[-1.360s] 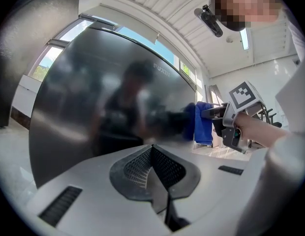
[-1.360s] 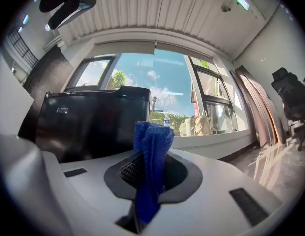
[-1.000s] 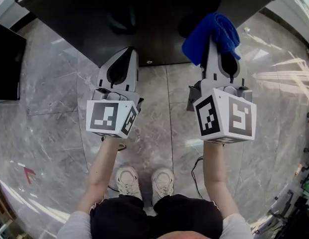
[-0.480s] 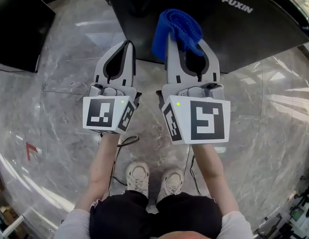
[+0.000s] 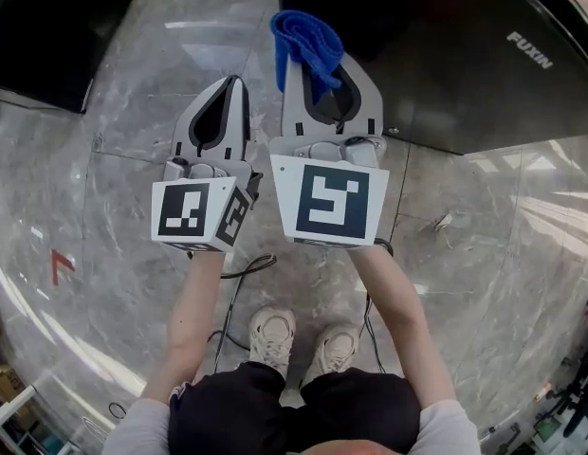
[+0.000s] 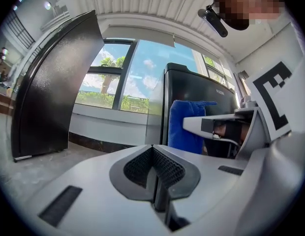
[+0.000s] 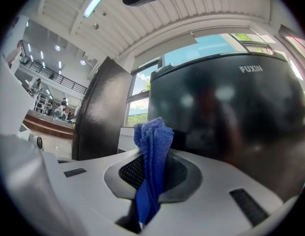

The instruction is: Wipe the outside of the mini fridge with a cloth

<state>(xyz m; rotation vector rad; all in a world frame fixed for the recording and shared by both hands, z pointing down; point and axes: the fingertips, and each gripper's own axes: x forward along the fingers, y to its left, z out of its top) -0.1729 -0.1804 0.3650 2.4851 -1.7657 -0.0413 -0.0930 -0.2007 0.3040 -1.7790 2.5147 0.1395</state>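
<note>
approach step: right gripper (image 5: pixel 315 81) clamped on blue cloth (image 5: pixel 303 38), near the black mini fridge (image 5: pixel 455 74) at its 1 o'clock; left gripper (image 5: pixel 229 98), at its 9 o'clock, closed empty; next, press cloth onto a fridge panel

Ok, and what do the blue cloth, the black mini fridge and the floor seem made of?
Blue cloth: soft matte fabric, perhaps microfibre; fine weave shows, and it folds limply.
Mini fridge: smooth glossy black shell, painted metal or plastic, unclear which; it mirrors dim shapes.
Floor: polished grey tiles, marble or marble-look ceramic; veining, joint lines and glare.
</note>
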